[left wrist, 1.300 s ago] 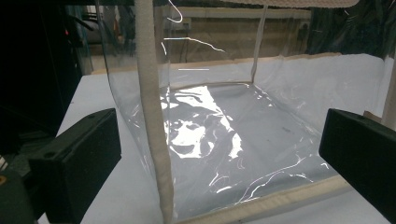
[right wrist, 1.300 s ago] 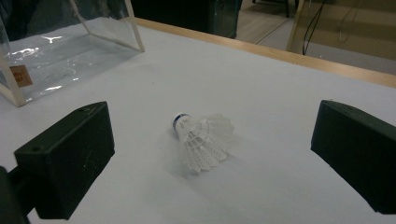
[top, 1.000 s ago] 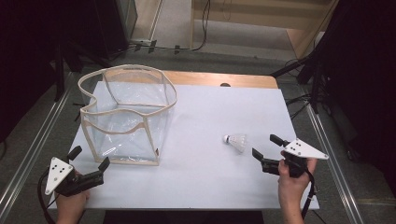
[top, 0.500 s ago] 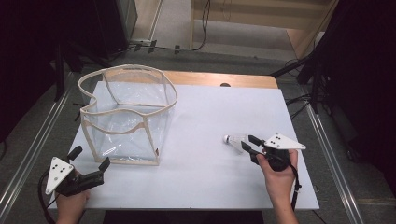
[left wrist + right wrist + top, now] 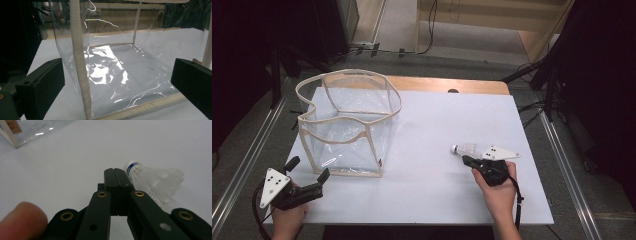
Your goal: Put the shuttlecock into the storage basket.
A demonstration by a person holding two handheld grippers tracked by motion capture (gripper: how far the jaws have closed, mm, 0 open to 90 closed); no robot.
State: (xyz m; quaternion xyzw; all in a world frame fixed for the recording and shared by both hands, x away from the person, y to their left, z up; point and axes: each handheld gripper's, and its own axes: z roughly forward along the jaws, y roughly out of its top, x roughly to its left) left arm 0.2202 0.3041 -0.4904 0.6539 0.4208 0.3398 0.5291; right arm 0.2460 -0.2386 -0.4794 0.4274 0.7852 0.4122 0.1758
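Note:
A white shuttlecock (image 5: 463, 148) with a blue-banded cork lies on its side on the white table top (image 5: 432, 195), right of centre. My right gripper (image 5: 467, 160) is shut, its jaws pressed together with nothing between them. In the right gripper view the shuttlecock (image 5: 155, 182) lies just to the right of the shut gripper (image 5: 116, 173), touching or nearly touching it. A clear plastic bag (image 5: 347, 120) with beige trim stands open at the left. My left gripper (image 5: 308, 169) is open near the bag's front left corner. In the left gripper view the gripper (image 5: 117, 82) faces the bag (image 5: 112, 65).
A strip of wooden table (image 5: 447, 84) shows behind the white top. Metal rails (image 5: 562, 165) run along both sides, with dark floor and cables beyond. A thumb (image 5: 22, 220) rests beside the right gripper's base.
My right gripper has moved left up to the shuttlecock and gone from open to shut beside it. The left gripper and the bag have stayed put.

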